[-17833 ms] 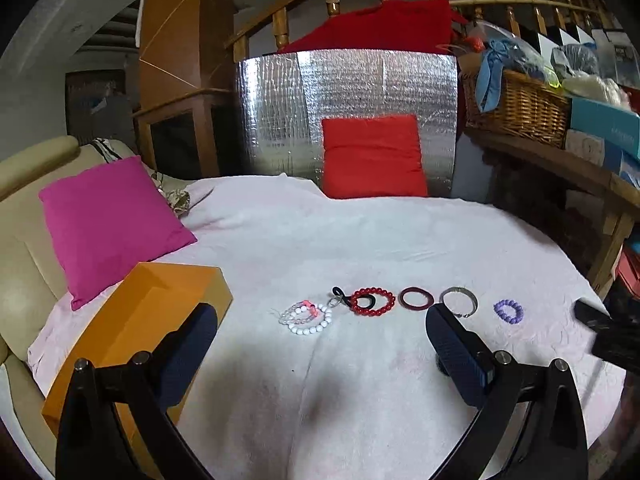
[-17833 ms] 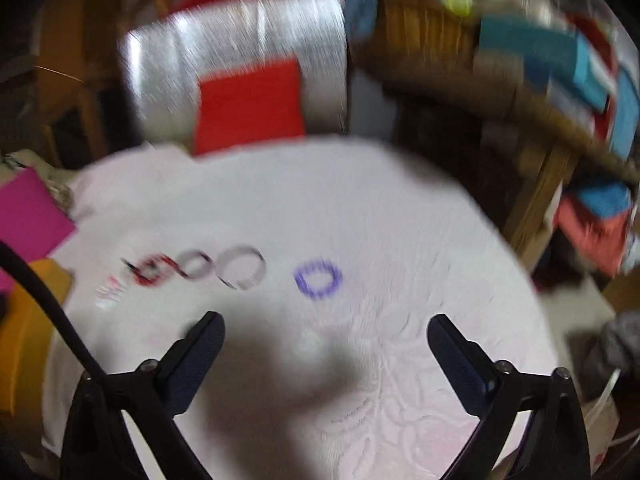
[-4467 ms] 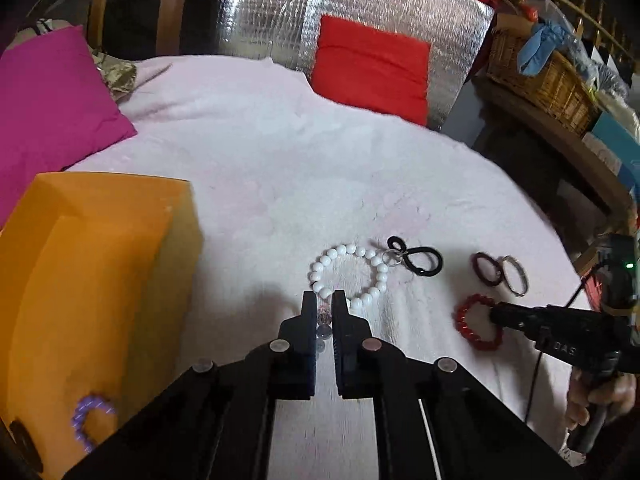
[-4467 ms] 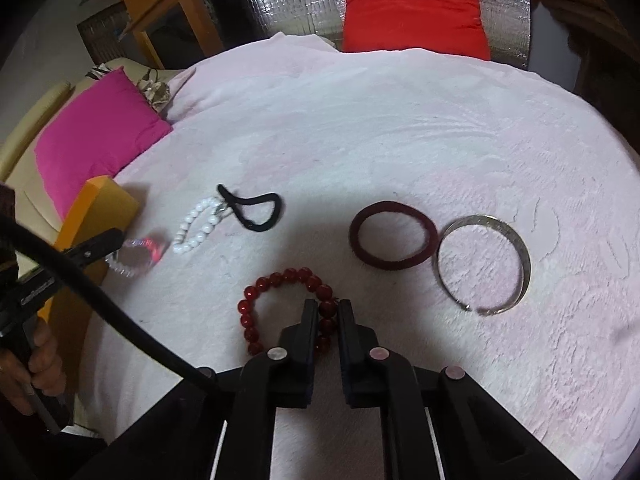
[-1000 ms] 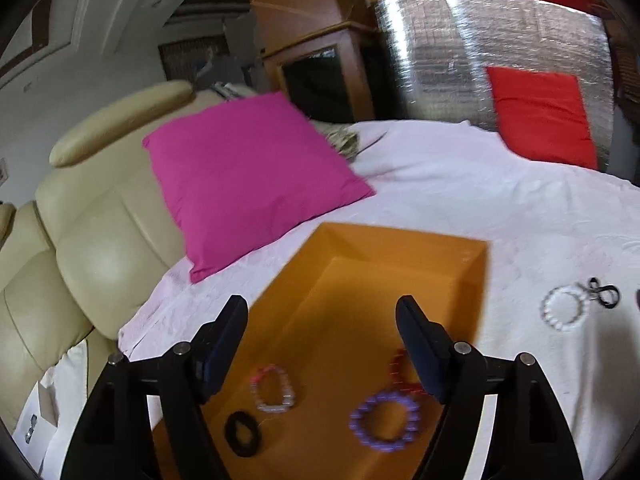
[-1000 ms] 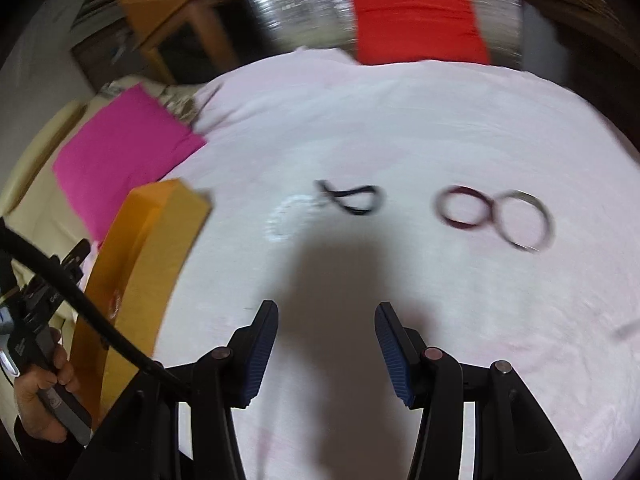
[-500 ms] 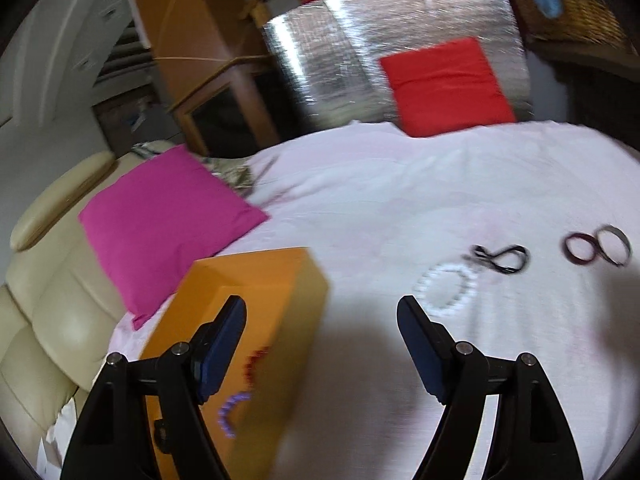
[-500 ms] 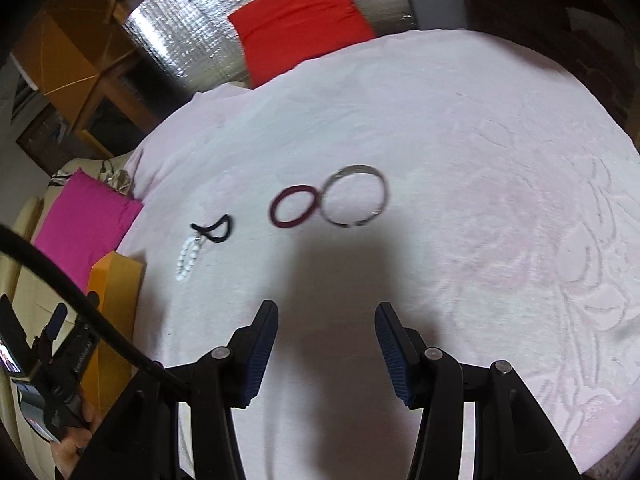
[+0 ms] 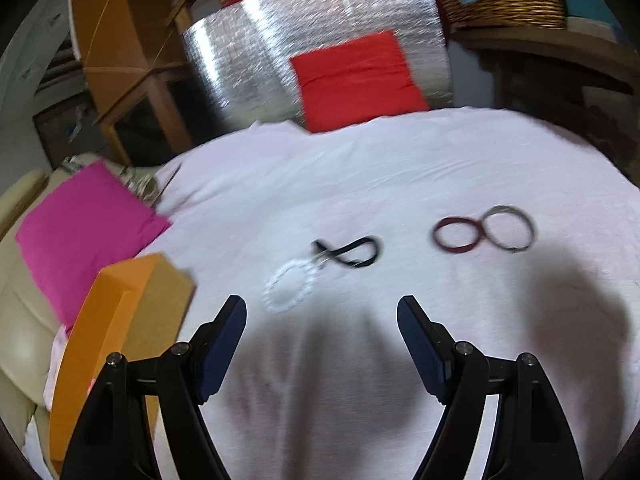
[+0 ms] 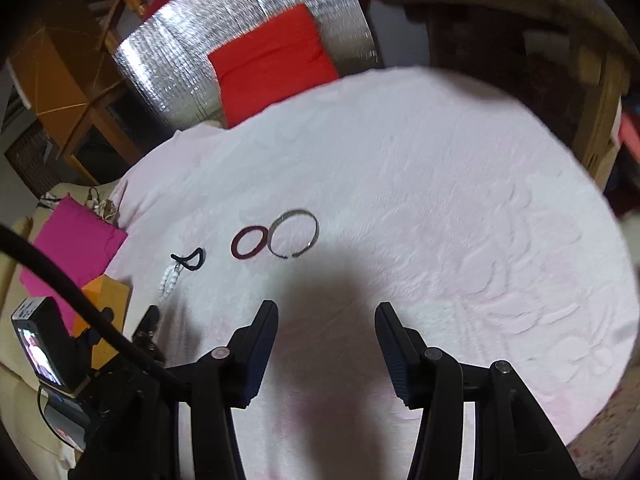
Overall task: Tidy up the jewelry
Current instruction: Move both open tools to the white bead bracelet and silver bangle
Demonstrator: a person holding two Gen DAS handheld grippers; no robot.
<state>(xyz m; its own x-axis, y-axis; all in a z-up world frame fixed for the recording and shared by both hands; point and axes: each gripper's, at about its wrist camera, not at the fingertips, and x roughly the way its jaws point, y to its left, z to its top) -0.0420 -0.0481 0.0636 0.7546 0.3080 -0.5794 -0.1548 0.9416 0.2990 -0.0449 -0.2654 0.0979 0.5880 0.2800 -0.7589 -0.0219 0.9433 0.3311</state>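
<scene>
On the pale pink cloth (image 9: 360, 168), four bracelets are lying apart from the orange box (image 9: 104, 320); the left gripper (image 9: 322, 334) and right gripper (image 10: 326, 338) are hovering released, grasping nothing.

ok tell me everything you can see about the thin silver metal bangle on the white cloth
The thin silver metal bangle is a slim open hoop with a small gap in its rim on the side nearer the camera. It lies flat on the white textured cloth, the rightmost piece in the row. Its left edge meets, or nearly meets, the dark red ring bracelet; contact is hard to confirm. A shadow falls just below it. Neither gripper touches it.
</scene>
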